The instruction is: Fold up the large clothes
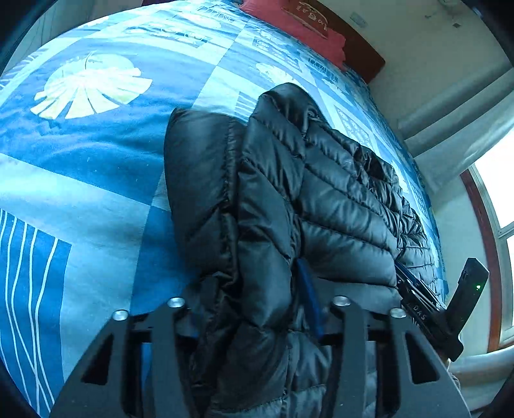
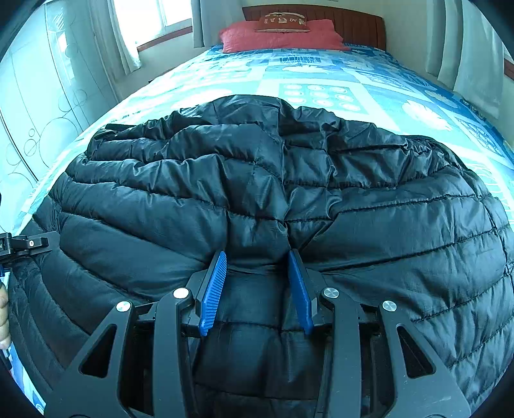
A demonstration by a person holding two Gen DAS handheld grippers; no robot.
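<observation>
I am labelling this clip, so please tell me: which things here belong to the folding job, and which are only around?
Job:
- jacket
- left tool, shut on its edge
- right tool, shut on a pinch of it

Only around:
- bedcover
- red pillow
- headboard
- curtains
</observation>
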